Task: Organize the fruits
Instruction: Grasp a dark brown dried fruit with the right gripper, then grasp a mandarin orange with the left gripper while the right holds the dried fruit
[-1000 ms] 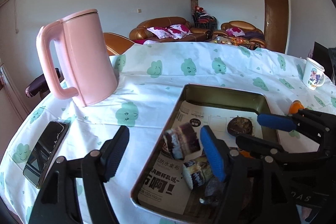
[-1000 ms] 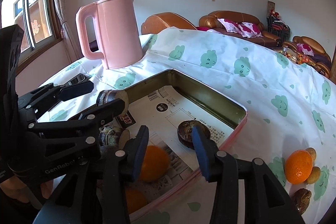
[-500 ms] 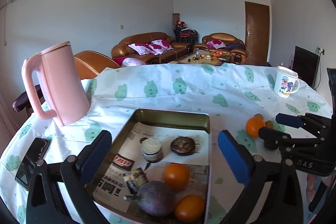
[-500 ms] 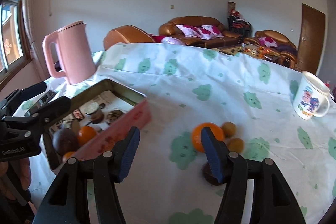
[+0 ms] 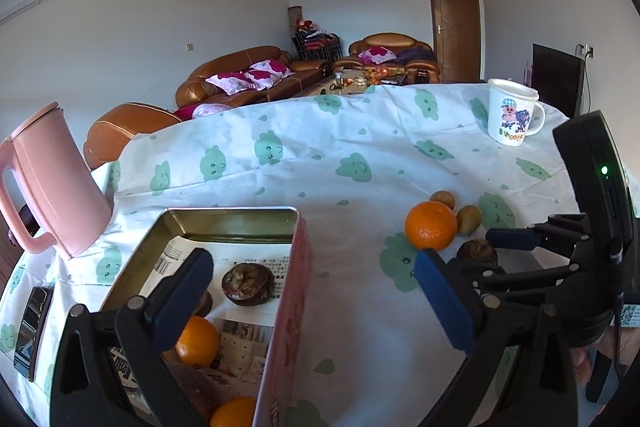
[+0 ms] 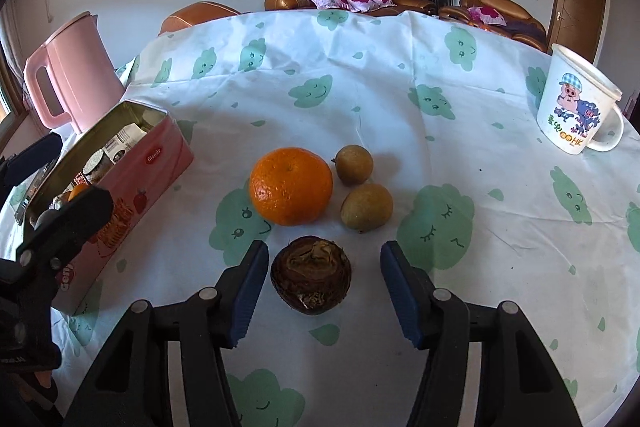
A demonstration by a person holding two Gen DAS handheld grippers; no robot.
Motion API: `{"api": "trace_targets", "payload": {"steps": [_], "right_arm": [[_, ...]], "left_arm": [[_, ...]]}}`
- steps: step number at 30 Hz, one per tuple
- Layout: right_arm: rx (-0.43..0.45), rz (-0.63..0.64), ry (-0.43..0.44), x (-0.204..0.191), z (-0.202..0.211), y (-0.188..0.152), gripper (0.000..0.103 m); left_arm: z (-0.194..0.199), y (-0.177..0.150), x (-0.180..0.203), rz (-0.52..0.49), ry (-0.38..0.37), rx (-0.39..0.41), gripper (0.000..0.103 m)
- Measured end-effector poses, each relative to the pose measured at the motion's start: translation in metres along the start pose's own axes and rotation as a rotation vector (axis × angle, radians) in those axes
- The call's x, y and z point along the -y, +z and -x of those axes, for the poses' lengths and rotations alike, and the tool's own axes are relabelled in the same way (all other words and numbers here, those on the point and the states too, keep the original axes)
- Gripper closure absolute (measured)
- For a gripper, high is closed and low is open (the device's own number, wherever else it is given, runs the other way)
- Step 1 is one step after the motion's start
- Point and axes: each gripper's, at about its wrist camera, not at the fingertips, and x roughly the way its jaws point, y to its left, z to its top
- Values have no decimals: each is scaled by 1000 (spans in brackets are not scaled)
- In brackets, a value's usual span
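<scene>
A pink tin box lined with newspaper holds oranges and a dark brown fruit; it also shows in the right wrist view. On the cloth lie an orange, two small brown-green fruits and a dark brown fruit. My right gripper is open and empty, its fingers on either side of the dark brown fruit. My left gripper is open and empty, above the box's right wall.
A pink kettle stands behind the box at the left. A white cartoon mug stands at the right. A phone lies at the table's left edge. The table wears a white cloth with green clouds.
Both grippers have swung right, away from the box. The right gripper has closed in on the loose fruits and now straddles the dark brown one. Both stay open.
</scene>
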Motion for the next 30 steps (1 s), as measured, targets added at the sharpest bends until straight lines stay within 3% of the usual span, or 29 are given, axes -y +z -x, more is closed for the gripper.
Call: {"api": "trace_targets", "payload": {"steps": [1, 5, 10, 13, 17, 21, 22, 23, 27, 29, 30], "right_arm": [[-4, 1, -1, 1, 0, 0, 63], [35, -27, 3, 9, 8, -2, 63], [97, -73, -129, 32, 19, 3, 63], [106, -107, -154, 47, 21, 5, 63], [111, -158, -131, 61, 23, 3, 63], [127, -186, -114, 66, 26, 2, 63], [127, -190, -112, 67, 26, 2, 62], [127, -192, -110, 67, 26, 2, 62], [124, -172, -119, 63, 26, 2, 62], [126, -163, -123, 61, 26, 2, 62], [130, -162, -118, 61, 26, 2, 62]], "left_arm": [[-1, 1, 1, 0, -3, -2, 0], [-8, 7, 8, 5, -29, -22, 0], [-25, 14, 25, 15, -73, -62, 1], [-37, 16, 37, 19, -120, -106, 1], [-55, 20, 49, 27, -147, -142, 12], [-72, 24, 55, 53, -205, -183, 12], [-77, 24, 56, 60, -214, -196, 15], [-81, 23, 57, 63, -214, -208, 25], [-95, 20, 60, 63, -248, -242, 34], [-99, 18, 63, 60, -283, -262, 54], [-98, 18, 63, 65, -286, -260, 54]]}}
